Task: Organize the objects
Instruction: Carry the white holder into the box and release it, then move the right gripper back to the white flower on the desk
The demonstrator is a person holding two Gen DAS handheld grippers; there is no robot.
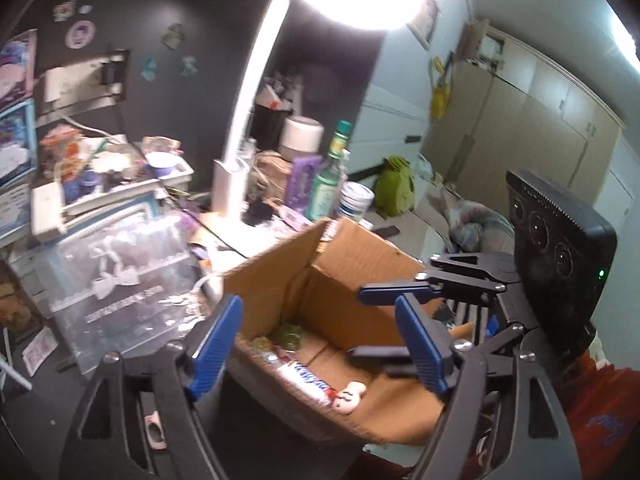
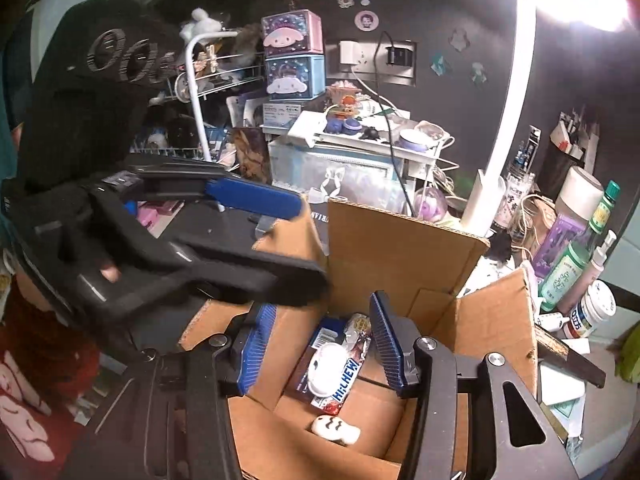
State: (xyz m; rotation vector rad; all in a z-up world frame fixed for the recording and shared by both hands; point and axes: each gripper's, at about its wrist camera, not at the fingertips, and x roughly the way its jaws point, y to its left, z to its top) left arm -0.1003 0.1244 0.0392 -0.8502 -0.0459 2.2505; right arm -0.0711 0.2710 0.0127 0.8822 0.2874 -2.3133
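An open cardboard box [image 1: 360, 256] [image 2: 400, 248] stands on the cluttered desk. Inside it lie a Hi-Chew candy pack [image 2: 344, 384] [image 1: 308, 380], a small white ghost figure [image 2: 336, 428] [image 1: 350, 396], a white rounded item [image 2: 328, 364] and a foil packet [image 2: 358, 332]. My left gripper [image 1: 316, 344] hovers over the box's near side, open, nothing between its blue pads. My right gripper [image 2: 320, 344] hangs above the candy, open, its pads touching nothing. Each gripper shows in the other's view: the right gripper [image 1: 376, 324] over the box's right side, the left gripper [image 2: 304, 240] over its left flap.
A white lamp stem [image 1: 248, 120] rises behind the box. Green bottles [image 1: 328, 184] [image 2: 568, 272] and jars stand to the box's far right. A clear plastic pouch [image 1: 120, 280] and stacked drawers with trinkets [image 2: 340, 152] crowd the left. A red sleeve [image 1: 600, 400] is at the right edge.
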